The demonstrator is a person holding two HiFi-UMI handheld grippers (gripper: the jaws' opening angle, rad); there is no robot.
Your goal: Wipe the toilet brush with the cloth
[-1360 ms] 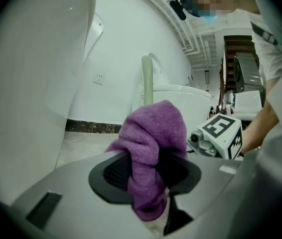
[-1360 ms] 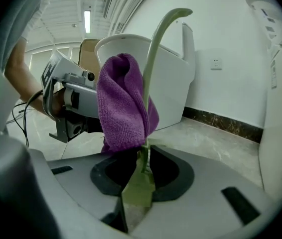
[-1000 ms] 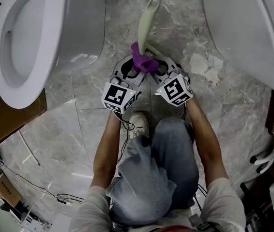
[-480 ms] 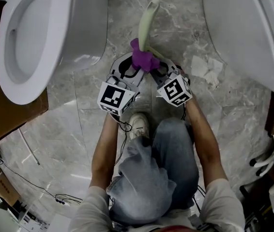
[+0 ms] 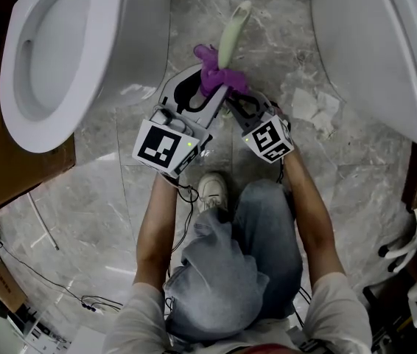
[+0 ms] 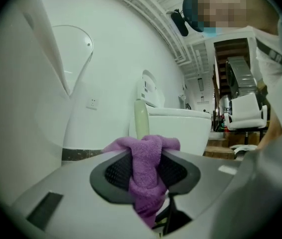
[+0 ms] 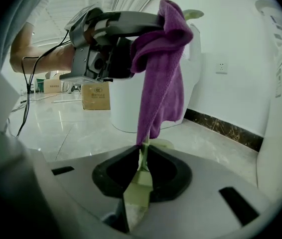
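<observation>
1. left gripper (image 5: pixel 207 87): fingers closed on the purple cloth (image 5: pixel 216 80), which is wrapped round the toilet brush (image 5: pixel 230 32) partway along its pale handle; wiping looks under way, with the far end not yet covered.
2. right gripper (image 5: pixel 232 105): fingers pinched on the brush's near end, holding it off the floor (image 5: pixel 105 190).
3. room: left toilet (image 5: pixel 46 57) and right toilet (image 5: pixel 370 43) flank a narrow lane; the way along the handle is free.

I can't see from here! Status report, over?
Left gripper shut on purple towelling cloth, against pale green toilet brush handle. Right gripper shut on handle lower down. White toilets either side, apart.
</observation>
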